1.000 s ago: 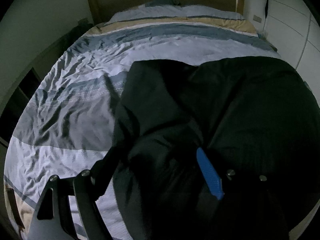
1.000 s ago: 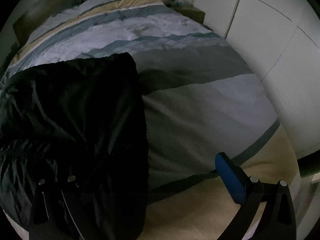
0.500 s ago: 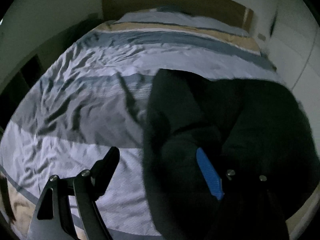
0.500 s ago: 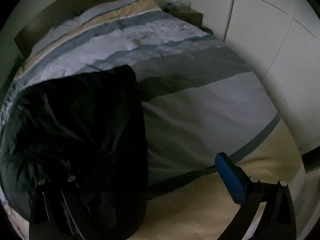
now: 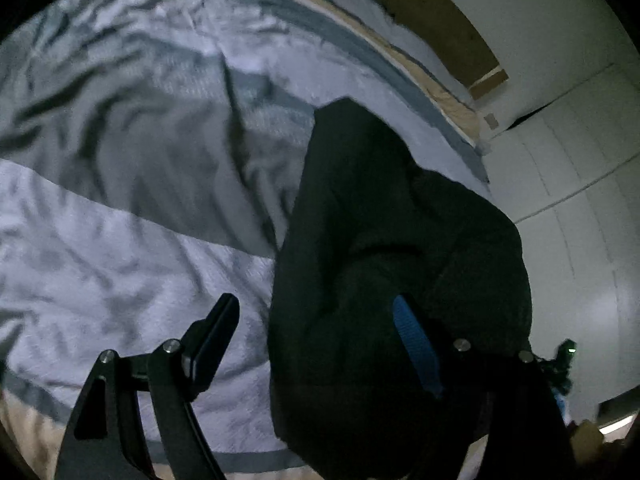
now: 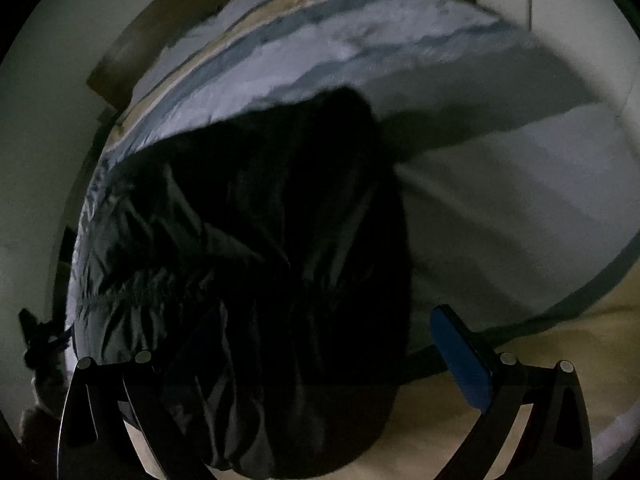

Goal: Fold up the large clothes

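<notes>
One dark padded garment [image 5: 400, 264] on the striped duvet [image 5: 120, 240], bare bedding left; left gripper [image 5: 316, 344] and right gripper [image 6: 280, 360] both spread wide.

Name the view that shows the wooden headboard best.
The left wrist view: the headboard runs as a long brown band behind the striped bedding, to its end by the wall. The right wrist view catches only a dim, blurred stretch beyond the dark garment.
</notes>
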`<state>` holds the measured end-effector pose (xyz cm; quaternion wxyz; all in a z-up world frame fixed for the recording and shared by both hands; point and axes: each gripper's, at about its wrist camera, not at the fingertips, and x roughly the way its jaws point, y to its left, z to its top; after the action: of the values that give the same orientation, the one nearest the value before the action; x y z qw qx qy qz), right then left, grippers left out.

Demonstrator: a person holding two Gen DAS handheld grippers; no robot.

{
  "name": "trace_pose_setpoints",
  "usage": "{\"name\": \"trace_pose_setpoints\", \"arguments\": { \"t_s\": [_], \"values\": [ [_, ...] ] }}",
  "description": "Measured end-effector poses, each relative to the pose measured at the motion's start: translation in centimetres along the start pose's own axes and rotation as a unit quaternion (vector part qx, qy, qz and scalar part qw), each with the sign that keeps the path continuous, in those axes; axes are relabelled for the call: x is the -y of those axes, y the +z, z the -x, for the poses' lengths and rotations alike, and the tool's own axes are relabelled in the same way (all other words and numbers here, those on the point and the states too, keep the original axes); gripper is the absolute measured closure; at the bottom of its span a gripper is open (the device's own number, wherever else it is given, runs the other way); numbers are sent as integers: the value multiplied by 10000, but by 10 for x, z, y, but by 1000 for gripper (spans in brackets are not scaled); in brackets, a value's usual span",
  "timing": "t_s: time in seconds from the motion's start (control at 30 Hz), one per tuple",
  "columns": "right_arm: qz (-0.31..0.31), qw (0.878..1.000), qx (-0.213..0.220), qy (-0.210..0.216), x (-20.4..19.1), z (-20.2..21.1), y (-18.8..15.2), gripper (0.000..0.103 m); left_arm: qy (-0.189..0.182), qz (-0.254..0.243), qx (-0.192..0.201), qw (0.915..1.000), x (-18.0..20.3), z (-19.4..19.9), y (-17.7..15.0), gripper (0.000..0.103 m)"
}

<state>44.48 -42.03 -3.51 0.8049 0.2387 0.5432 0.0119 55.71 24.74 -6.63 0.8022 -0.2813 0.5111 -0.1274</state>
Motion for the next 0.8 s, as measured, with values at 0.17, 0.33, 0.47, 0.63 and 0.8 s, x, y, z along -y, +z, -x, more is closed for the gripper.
{"name": "trace_pose_setpoints", "arguments": {
  "t_s": [0.17, 0.33, 0.47, 0.63, 0.8],
  "values": [
    [-268, 9976, -461, 452, 19, -44, -2, 0, -267, -73, -436, 9987, -3, -44, 7, 25],
    [-496, 9888, -859, 1119, 36, -82, -3, 0, -874, -1, -904, 9921, -2, -99, 11, 6],
    [-409, 9803, -1100, 1589, 42, -101, 1, 0, -1619, 96, -1156, 9800, 1, -129, 9, 0],
    [-220, 9621, -1225, 2428, 24, -118, 5, 0, -2029, 288, -1197, 9714, 4, -140, 6, 0],
    [-88, 9513, -1212, 2834, 11, -134, 2, 0, -1977, 291, -1184, 9727, 14, -144, -3, 0]
  ]
}}
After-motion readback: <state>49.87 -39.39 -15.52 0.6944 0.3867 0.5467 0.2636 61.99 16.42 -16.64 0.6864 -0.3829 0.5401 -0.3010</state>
